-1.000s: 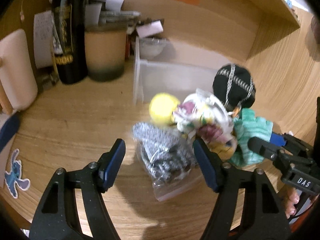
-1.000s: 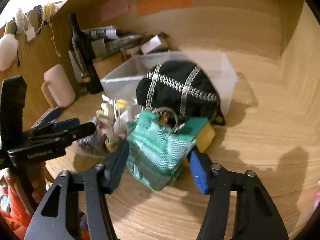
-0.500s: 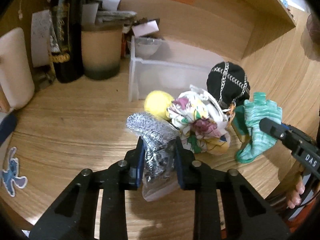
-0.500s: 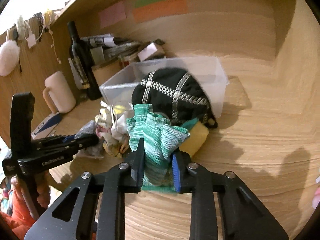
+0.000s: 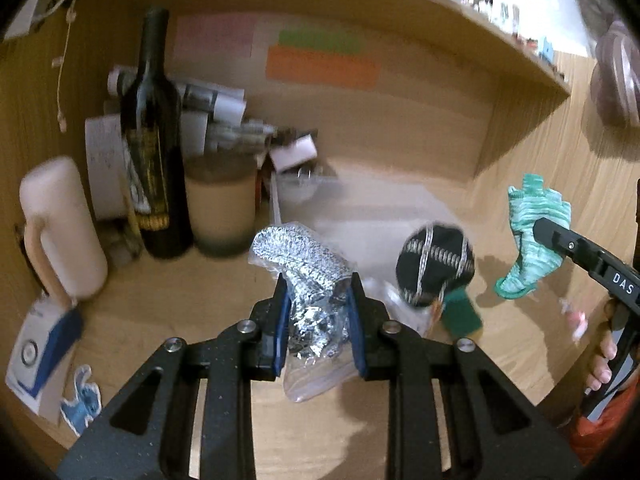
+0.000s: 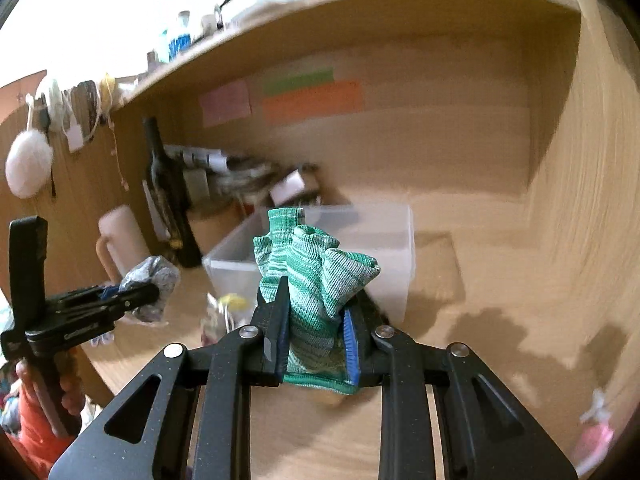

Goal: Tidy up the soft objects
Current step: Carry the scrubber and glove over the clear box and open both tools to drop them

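My left gripper [image 5: 318, 316] is shut on a clear bag of silver mesh [image 5: 308, 276] and holds it above the desk. It also shows at the left of the right wrist view [image 6: 148, 288]. My right gripper [image 6: 314, 332] is shut on a green striped glove [image 6: 316, 276], lifted in front of the clear plastic bin [image 6: 392, 264]. The glove also shows at the right of the left wrist view [image 5: 532, 240]. A black pouch with silver bands [image 5: 436, 264] lies on the desk with a green item [image 5: 460, 312] under it. Part of the floral cloth pile [image 6: 222, 312] shows below.
A dark wine bottle [image 5: 150, 140], a tan jar [image 5: 222, 208], a cream mug [image 5: 60, 228] and papers stand at the back left. A blue-white box [image 5: 40, 352] lies at the left edge. A shelf [image 5: 400, 20] runs overhead.
Both grippers shut on their items, then lifted them: the silver mesh bag and the green glove are off the desk and away from the pile.
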`<state>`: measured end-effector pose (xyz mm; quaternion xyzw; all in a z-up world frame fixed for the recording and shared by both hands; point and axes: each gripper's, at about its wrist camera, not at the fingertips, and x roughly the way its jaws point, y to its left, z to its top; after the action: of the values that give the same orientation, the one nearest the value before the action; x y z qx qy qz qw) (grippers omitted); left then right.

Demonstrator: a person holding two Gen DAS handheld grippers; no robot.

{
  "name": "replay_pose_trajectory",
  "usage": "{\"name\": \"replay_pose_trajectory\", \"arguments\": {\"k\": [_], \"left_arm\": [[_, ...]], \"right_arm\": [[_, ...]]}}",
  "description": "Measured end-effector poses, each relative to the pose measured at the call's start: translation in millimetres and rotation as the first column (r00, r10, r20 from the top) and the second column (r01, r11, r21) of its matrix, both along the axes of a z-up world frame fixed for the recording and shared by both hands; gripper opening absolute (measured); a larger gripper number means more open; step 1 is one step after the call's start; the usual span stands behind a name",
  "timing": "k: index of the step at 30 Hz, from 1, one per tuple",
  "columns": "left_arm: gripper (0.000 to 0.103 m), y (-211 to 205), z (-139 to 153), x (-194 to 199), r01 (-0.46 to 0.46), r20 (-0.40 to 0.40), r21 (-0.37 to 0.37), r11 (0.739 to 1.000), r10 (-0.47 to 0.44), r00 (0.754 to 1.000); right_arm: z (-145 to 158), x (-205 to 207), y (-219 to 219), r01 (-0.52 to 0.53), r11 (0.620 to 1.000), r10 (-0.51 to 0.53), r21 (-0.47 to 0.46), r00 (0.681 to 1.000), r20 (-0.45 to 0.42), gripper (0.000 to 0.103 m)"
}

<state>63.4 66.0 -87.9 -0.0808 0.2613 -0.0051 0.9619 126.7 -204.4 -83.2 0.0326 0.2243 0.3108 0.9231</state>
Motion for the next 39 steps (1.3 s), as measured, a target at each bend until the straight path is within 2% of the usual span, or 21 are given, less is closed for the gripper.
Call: {"name": "replay_pose_trajectory", "arguments": {"k": [9, 16, 25, 31, 39], "left_arm": [[0.026, -3.4, 35.4, 39.2, 0.022, 0.082, 0.052, 0.998, -0.027, 0.996], [0.026, 1.4, 37.9, 93.0, 0.065, 0.032, 0.018, 0.998, -0.066, 0.997], [0.026, 3.7, 13.5, 161.0, 0.085, -0.106, -0.002, 0.996, -0.085, 0.991], [0.026, -2.8, -8.3, 192.4, 0.101, -0.189, 0.03, 0.994, -0.094, 0.978], [0.026, -14.5, -32.3, 214.7, 0.13, -0.269, 0.081, 0.988, -0.104, 0.957]], "right_arm": [[35.1, 18.7, 9.6, 0.032, 0.999, -0.035, 0.022, 0.99, 0.14, 0.02], [41.7, 52.4, 22.3, 0.053, 0.999, -0.053, 0.002, 0.987, 0.151, 0.02], [22.9, 104.8, 54.1, 0.048, 0.996, -0.044, -0.08, 0.997, 0.06, 0.02], [-0.8, 136.0, 70.8, 0.027, 0.99, -0.032, -0.137, 0.999, -0.031, 0.02], [-30.6, 161.8, 85.7, 0.0, 0.975, -0.032, -0.222, 0.99, -0.141, 0.02]]}}
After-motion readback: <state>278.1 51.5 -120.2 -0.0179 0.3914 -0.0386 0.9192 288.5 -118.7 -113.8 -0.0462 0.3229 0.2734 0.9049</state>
